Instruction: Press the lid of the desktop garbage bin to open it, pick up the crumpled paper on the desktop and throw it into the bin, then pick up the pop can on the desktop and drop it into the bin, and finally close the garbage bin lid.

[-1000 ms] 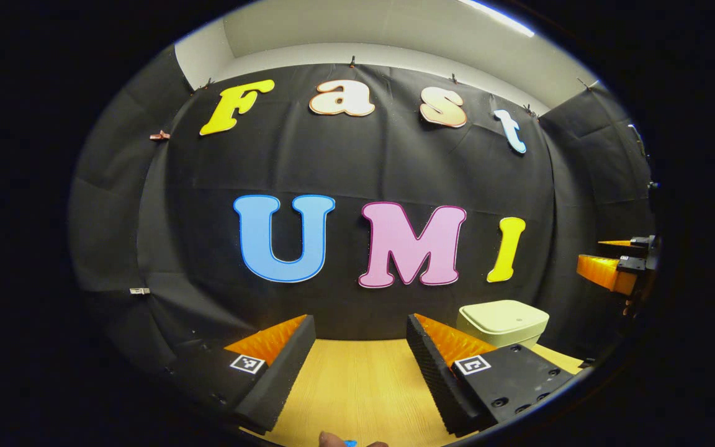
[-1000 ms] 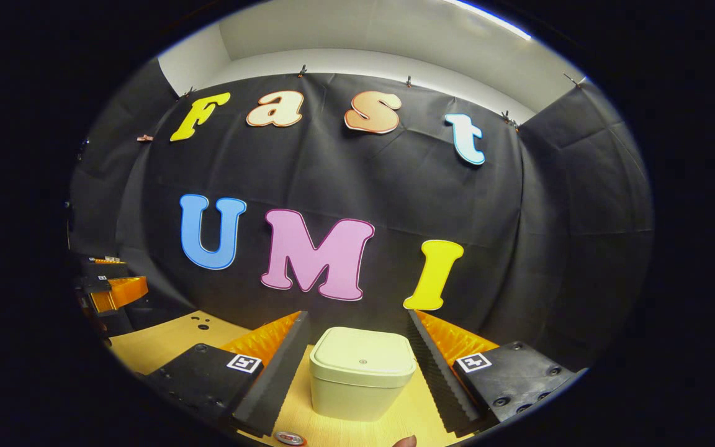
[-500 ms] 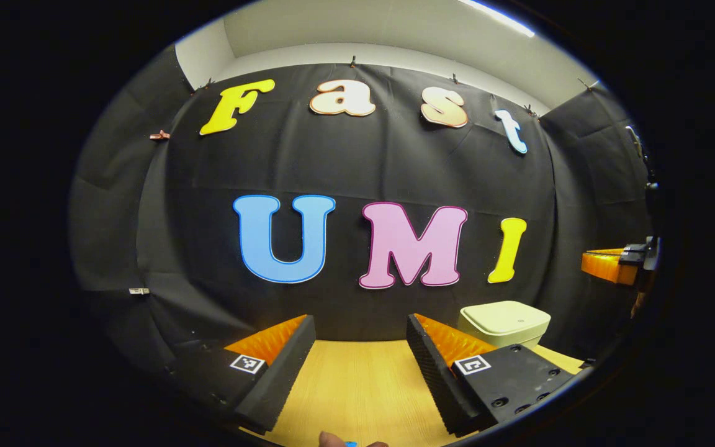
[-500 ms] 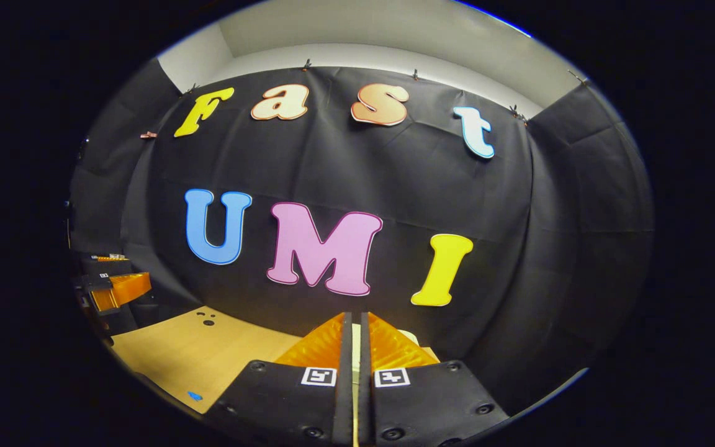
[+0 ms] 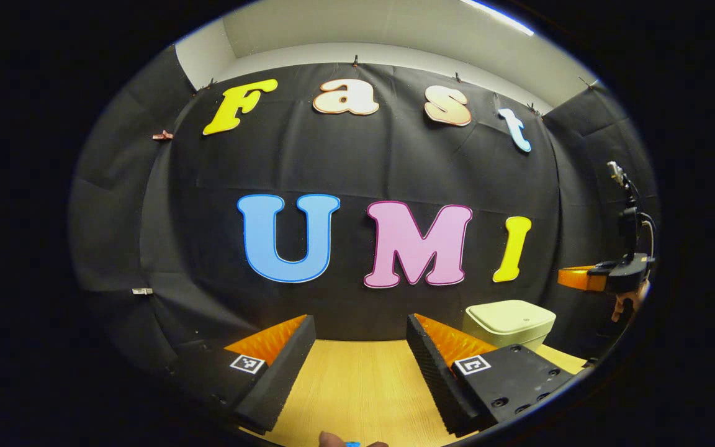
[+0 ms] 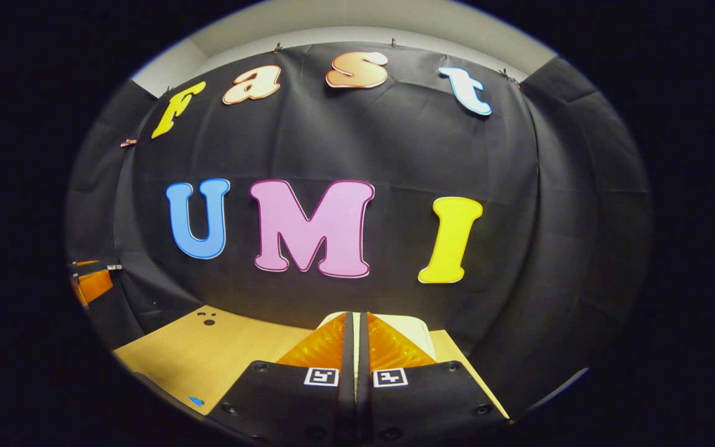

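The cream garbage bin (image 5: 509, 320) stands on the wooden desktop (image 5: 357, 385) at the right of the left gripper view, lid down. My left gripper (image 5: 360, 323) is open over bare desk, well left of the bin, nothing between its fingers. The right gripper (image 5: 584, 278) hangs above and to the right of the bin there, a hand (image 5: 627, 305) behind it. In the right gripper view my right gripper (image 6: 355, 316) is shut, fingers together and empty, just over the bin (image 6: 418, 327), which they mostly hide.
The desk (image 6: 208, 354) has small dark holes (image 6: 207, 318) near its back edge and a blue mark (image 6: 195, 401) near the front. The left gripper (image 6: 92, 283) shows at the far left. Black cloth walls close the desk behind and on both sides.
My right gripper has shut empty and moved forward and over the bin, which now sits under its fingers. The left gripper has barely moved. The bin lid stays down.
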`<state>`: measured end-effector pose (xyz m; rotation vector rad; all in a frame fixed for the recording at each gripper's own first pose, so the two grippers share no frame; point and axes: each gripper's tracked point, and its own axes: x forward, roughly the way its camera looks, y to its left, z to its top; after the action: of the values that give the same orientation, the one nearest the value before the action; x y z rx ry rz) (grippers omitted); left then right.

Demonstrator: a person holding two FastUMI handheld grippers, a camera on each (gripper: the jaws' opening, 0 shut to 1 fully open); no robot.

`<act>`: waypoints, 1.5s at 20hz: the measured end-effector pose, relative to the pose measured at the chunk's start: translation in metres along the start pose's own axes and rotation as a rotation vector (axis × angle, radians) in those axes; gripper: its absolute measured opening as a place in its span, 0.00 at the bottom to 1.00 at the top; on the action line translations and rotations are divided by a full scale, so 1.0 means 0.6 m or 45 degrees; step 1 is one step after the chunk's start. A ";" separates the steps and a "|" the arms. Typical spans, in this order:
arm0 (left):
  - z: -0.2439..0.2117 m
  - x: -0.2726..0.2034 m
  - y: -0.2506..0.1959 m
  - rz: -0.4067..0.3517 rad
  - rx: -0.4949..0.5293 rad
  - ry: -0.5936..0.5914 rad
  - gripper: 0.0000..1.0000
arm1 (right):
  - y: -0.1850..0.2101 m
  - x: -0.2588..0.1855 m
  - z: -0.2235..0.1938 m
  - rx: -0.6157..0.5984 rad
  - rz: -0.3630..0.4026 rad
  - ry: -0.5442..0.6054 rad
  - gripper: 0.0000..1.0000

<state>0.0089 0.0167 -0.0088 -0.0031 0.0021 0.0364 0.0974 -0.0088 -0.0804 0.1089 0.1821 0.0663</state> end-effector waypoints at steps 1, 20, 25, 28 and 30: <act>-0.003 0.000 0.002 0.006 0.001 0.001 0.95 | -0.003 0.015 -0.010 -0.012 0.001 0.013 0.05; -0.016 0.009 0.013 0.077 0.022 0.039 0.95 | -0.010 0.108 -0.181 -0.047 0.020 0.277 0.06; -0.026 0.007 0.015 0.076 0.008 0.055 0.95 | -0.011 0.107 -0.190 -0.024 0.018 0.256 0.06; -0.025 0.006 0.019 0.079 -0.008 0.058 0.97 | -0.013 0.108 -0.190 -0.014 0.001 0.272 0.06; -0.023 0.006 0.021 0.080 -0.013 0.052 0.95 | -0.011 0.109 -0.173 -0.024 0.001 0.272 0.05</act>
<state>0.0118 0.0295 -0.0229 -0.0138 0.0427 0.0992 0.1427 0.0000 -0.1945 0.0829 0.3949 0.0800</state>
